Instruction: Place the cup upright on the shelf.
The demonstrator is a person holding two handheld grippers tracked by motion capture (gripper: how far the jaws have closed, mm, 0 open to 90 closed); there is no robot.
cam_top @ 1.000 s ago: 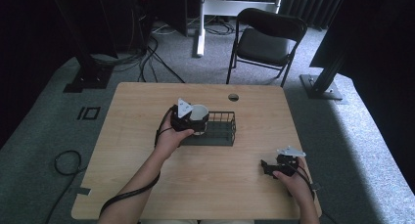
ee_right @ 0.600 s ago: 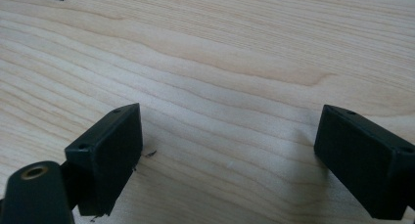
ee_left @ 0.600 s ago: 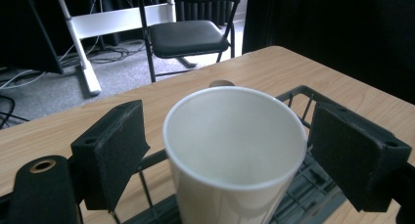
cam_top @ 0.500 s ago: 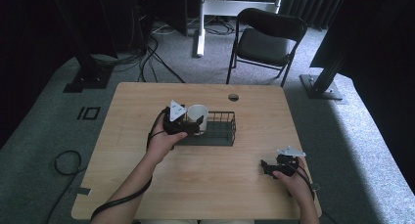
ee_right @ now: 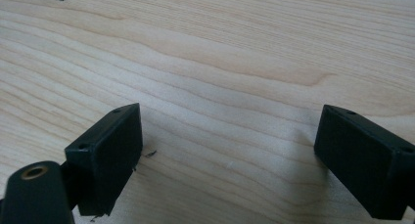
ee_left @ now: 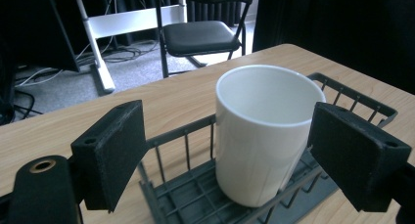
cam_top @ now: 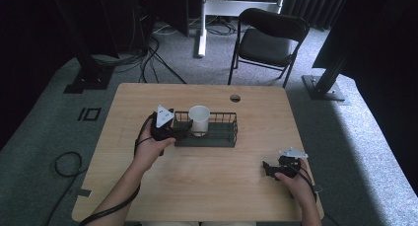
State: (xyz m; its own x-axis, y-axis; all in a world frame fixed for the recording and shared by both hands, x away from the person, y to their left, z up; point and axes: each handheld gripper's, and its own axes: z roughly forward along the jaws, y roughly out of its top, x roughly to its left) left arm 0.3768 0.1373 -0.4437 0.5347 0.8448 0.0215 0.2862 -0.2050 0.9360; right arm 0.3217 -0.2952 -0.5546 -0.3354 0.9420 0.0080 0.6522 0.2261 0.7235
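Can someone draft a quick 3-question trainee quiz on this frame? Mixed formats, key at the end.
1. True or false: the white cup stands upright inside the wire basket.
2. Multiple choice: the left claw is (A) shut on the cup, (B) open with the cup between its jaws, not clamped, (C) shut on the basket rim.
3. Fill in: the right claw is open over the bare wooden ____, near its front right corner.

Key: 1 true. 2 B. 3 table.
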